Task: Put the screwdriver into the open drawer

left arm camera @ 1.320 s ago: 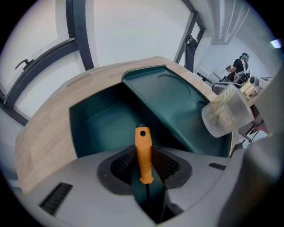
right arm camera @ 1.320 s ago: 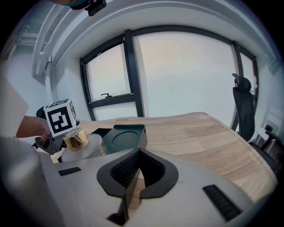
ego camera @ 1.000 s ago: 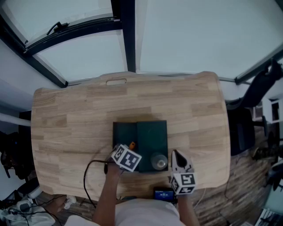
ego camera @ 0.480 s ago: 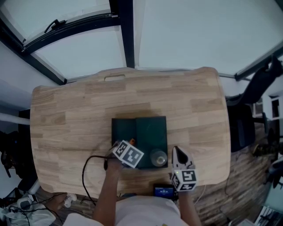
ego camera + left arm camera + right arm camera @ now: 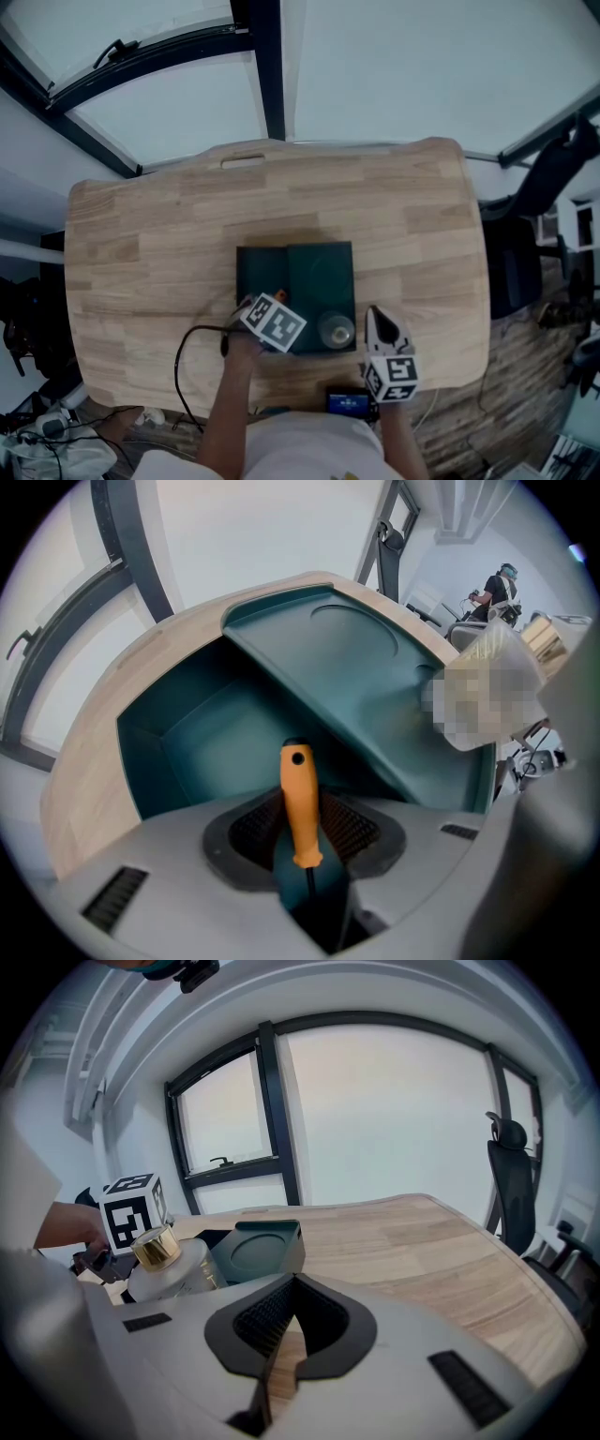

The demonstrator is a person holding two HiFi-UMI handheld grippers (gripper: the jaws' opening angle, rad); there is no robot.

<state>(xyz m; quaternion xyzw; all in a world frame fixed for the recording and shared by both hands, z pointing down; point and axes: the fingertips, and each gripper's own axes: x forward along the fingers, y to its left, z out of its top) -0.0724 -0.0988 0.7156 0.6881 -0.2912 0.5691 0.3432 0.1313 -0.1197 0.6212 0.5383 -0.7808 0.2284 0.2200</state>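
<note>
1. The left gripper (image 5: 306, 847) is squeezed onto the screwdriver (image 5: 299, 794). It holds the tool near where the orange handle meets the thin black metal part.
2. The orange handle sticks out in front of the jaws. It points toward the open drawer (image 5: 202, 738).
3. The screwdriver is in the air at the front of the drawer. It is not lying inside.
4. The drawer is dark green and belongs to a dark green box (image 5: 298, 281). The box sits on a wooden table (image 5: 159, 234), near the person's edge.
5. The drawer is pulled out on the left part of the box.
6. A clear bottle (image 5: 173, 1265) with a gold cap stands on the right part of the box.
7. The right gripper (image 5: 289, 1324) has its jaws pressed together and holds nothing. It is just to the right of the box, near the bottle.
8. A black cable (image 5: 187, 356) curls on the table by the left gripper.
</note>
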